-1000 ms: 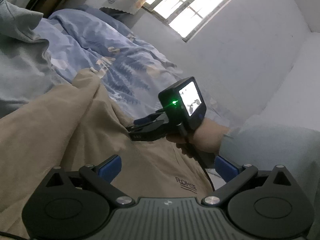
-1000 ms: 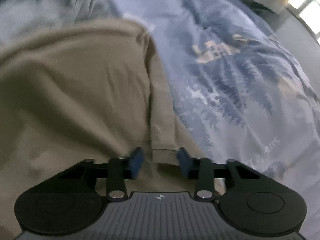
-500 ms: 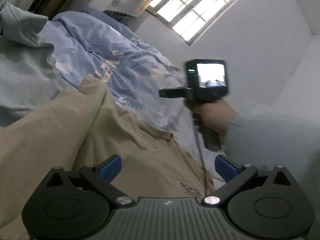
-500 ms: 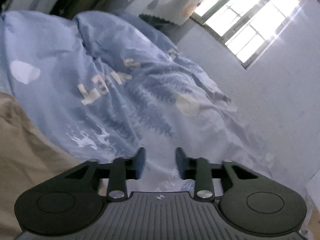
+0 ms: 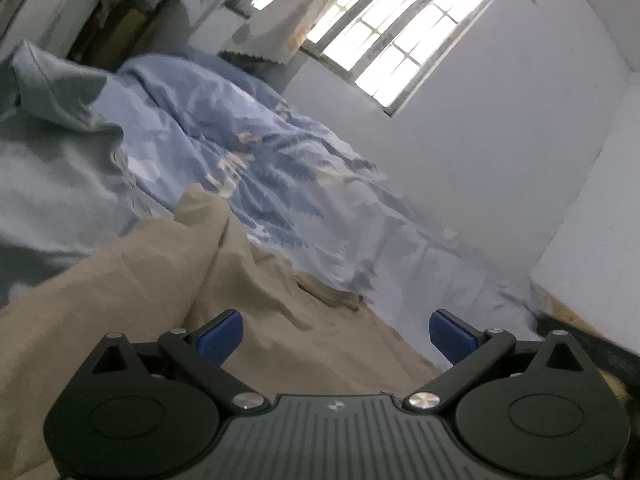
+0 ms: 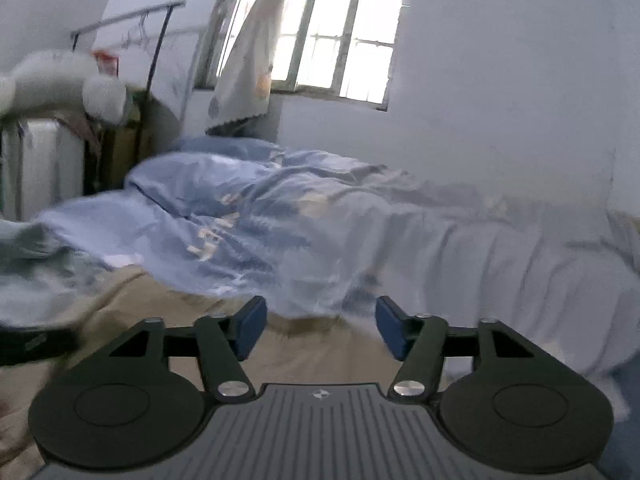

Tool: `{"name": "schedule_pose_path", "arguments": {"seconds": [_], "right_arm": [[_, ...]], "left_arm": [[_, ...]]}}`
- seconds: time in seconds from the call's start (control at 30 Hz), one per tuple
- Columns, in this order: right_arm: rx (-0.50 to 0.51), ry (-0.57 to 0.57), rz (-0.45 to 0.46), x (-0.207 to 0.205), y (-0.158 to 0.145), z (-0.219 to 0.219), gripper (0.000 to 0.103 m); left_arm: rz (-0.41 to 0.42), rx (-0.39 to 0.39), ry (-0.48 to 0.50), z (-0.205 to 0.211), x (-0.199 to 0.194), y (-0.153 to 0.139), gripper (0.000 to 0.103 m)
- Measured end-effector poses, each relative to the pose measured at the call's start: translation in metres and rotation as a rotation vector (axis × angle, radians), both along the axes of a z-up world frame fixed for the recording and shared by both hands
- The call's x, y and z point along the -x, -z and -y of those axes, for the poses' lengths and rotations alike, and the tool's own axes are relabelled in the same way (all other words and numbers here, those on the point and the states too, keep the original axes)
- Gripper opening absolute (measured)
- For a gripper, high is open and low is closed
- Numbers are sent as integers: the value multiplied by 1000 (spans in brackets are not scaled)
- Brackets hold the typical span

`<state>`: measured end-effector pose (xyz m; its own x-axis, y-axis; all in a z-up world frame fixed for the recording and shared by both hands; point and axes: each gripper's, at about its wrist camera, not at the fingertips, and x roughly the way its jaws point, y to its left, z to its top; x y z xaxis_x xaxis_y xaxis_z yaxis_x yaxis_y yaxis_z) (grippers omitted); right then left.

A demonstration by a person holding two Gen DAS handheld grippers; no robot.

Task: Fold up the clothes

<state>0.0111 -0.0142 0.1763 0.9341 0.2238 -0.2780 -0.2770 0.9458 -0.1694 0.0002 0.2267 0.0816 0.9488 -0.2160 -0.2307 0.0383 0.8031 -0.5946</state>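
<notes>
A tan shirt [image 5: 132, 280] lies spread on the bed, with a folded ridge running toward its far corner. My left gripper [image 5: 335, 332] hovers just above the shirt, jaws wide open and nothing between them. In the right wrist view the same tan shirt [image 6: 168, 312] shows low and to the left. My right gripper [image 6: 318, 328] is raised above the shirt's edge, its jaws opening, with nothing between the blue pads [image 6: 250, 326]. A pale grey-blue garment [image 5: 52, 168] lies crumpled left of the shirt.
A blue patterned quilt [image 6: 248, 216] is bunched across the bed behind the shirt. A white sheet [image 6: 520, 272] covers the bed to the right. A barred window [image 6: 336, 28] with a hanging cloth and a clothes rack [image 6: 132, 16] stand at the far wall.
My right gripper let go of the shirt's edge, rose and swung away to the right, leaving the left wrist view. Its jaws have widened. The left gripper stayed nearly where it was.
</notes>
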Motion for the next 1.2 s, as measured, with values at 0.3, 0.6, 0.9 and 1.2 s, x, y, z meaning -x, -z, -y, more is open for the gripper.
{"name": "schedule_pose_path", "arguments": {"seconds": [0.3,0.6,0.9,1.2], "right_arm": [[-207,12,-38,91,22,75,90],[-280,2,-73,96,50,107,97],[-322,-13,-93,97,48,113,102],[-398,0,-98,89,42,130,102]], "left_arm": [[64,-219,-9,37,30,-13,103],[-48,-321,-41,83,57,-8,103],[-131,-383,-52,133,58,5,103],[-186,-393,-87,164,45,10,103]]}}
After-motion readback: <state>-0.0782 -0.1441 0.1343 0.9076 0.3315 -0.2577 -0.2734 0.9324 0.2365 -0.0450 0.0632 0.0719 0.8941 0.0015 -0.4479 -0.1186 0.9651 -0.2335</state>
